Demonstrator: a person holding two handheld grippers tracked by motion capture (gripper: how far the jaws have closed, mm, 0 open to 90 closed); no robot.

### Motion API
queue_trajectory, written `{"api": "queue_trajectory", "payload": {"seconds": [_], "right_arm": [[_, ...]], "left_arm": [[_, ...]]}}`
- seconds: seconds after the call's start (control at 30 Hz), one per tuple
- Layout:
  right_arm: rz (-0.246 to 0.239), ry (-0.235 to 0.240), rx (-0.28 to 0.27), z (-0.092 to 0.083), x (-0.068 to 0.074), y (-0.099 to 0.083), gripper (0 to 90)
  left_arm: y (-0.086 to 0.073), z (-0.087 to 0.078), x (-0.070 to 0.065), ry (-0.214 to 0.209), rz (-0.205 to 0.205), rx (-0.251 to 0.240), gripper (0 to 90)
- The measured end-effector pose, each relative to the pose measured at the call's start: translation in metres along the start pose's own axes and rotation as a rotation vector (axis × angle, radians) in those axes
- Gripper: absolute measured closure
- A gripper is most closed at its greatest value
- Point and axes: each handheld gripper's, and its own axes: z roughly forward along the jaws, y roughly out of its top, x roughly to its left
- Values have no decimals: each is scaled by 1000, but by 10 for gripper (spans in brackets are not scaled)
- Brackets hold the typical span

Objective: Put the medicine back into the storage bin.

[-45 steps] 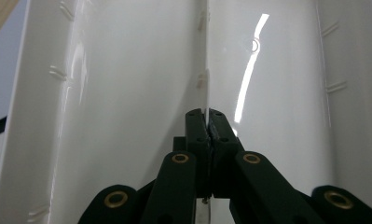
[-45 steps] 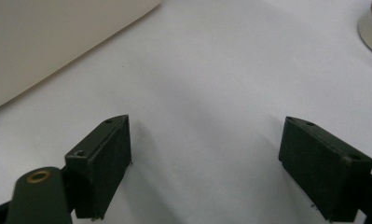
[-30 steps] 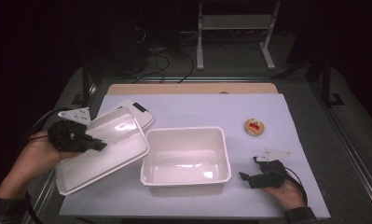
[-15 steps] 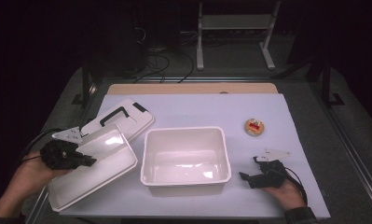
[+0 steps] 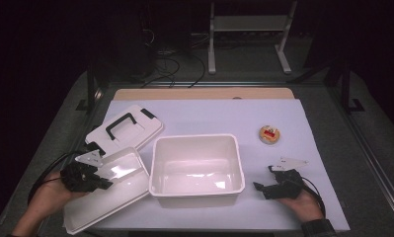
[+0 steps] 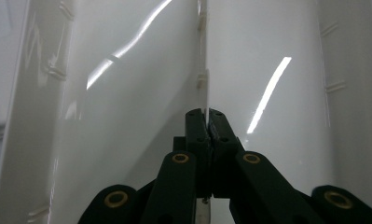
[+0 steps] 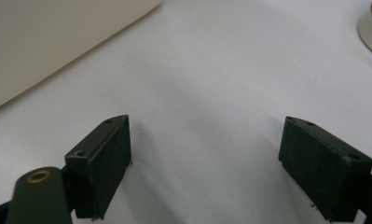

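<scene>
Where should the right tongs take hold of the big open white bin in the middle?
On the right wall's rim of the big open bin, the side nearest the right tongs. Come from above with one jaw inside and one outside. The walls are thin and upright, the top is open, and the tongs stand open beside it.
</scene>
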Motion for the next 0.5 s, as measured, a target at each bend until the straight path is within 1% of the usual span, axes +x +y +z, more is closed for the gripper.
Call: {"api": "queue_trajectory", "payload": {"seconds": [0.1,0.17,0.2,0.3,0.5], "right_arm": [[0,0,-1,0,0,0,161],[0,0,0,0,0,0,161],[0,0,0,0,0,0,161],[0,0,0,0,0,0,160],[0,0,0,0,0,0,161]], "left_arm": [[-2,7,-1,-7,1,4,888],[-5,14,-2,-11,5,10,888],[-5,14,-2,-11,5,10,888],[-7,23,-3,-12,0,18,888],[-9,33,-4,-15,5,37,887]]}}
